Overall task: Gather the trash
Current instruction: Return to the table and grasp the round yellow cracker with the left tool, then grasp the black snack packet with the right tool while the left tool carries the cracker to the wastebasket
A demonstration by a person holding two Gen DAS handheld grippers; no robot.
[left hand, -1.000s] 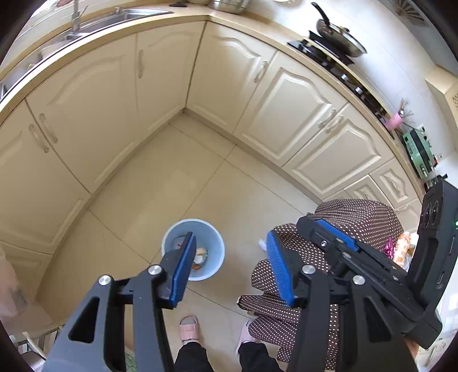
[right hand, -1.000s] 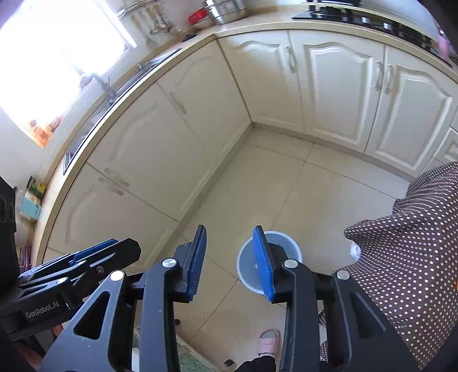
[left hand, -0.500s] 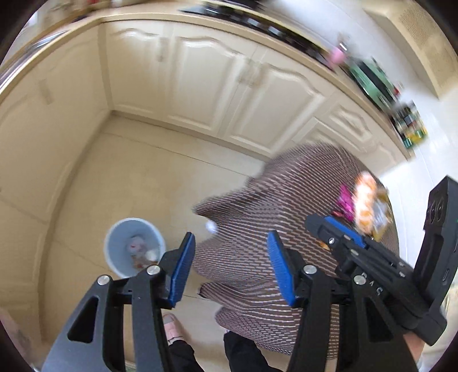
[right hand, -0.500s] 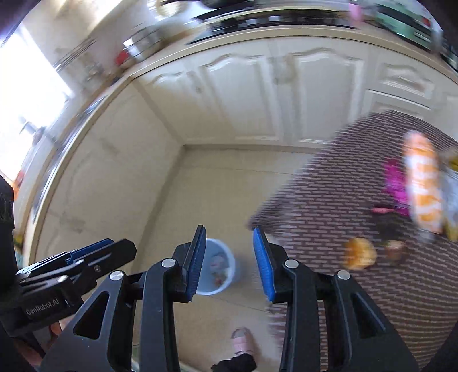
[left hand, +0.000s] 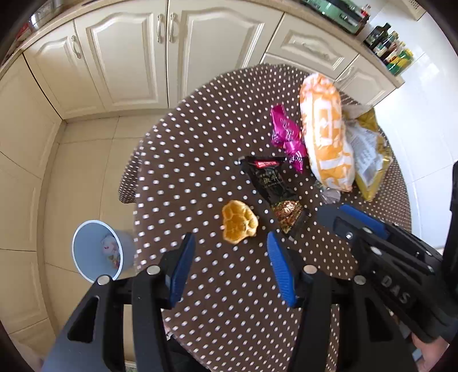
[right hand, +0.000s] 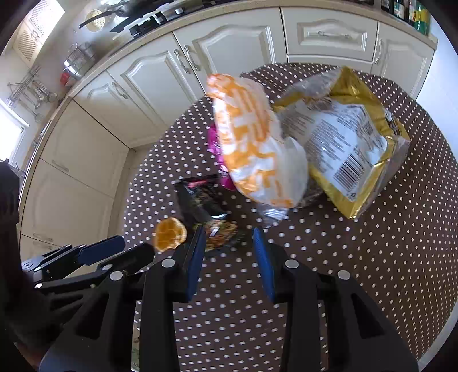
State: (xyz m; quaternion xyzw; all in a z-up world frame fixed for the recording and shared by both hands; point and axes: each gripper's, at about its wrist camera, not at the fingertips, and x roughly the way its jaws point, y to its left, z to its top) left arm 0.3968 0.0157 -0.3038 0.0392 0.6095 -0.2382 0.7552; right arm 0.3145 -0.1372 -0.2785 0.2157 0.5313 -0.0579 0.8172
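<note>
On a brown polka-dot table [left hand: 200, 160] lie an orange peel [left hand: 239, 223], a black snack wrapper [left hand: 272, 186], a magenta wrapper [left hand: 286, 134], an orange-and-white bag [left hand: 326, 131] and a gold bag [left hand: 369, 154]. My left gripper [left hand: 229, 263] is open and empty above the table, just short of the peel. My right gripper [right hand: 229, 251] is open and empty, just short of the black wrapper [right hand: 200, 200]. The peel [right hand: 169, 234], orange-and-white bag [right hand: 254, 143] and gold bag [right hand: 343, 143] also show in the right wrist view. A light blue bin [left hand: 97, 251] with some trash stands on the floor left of the table.
Cream kitchen cabinets [left hand: 128, 54] run along the far side and left. Bottles [left hand: 392, 48] stand on the counter at the back right. Pans and a stove [right hand: 134, 20] are on the counter at the back left. Tiled floor [left hand: 80, 171] lies between table and cabinets.
Both grippers have swung from over the floor and bin to over the table. The trash items have come into full view. Both stay open and empty.
</note>
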